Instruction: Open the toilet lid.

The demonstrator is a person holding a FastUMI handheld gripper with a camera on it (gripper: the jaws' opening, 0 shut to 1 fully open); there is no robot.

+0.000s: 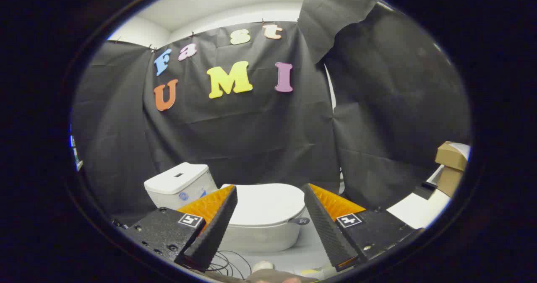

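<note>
Toilet lid (264,205) is plain white, same as the bowl (260,237) and the tank (178,184) at lower left. Two brown cardboard boxes (451,165) sit at the right. Booth wall (251,132) is black cloth, floor's pale grey.

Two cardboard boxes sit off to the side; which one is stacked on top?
The smaller cardboard box, sitting tilted on the larger box. Both lie far beyond the open hand-held gripper.
</note>
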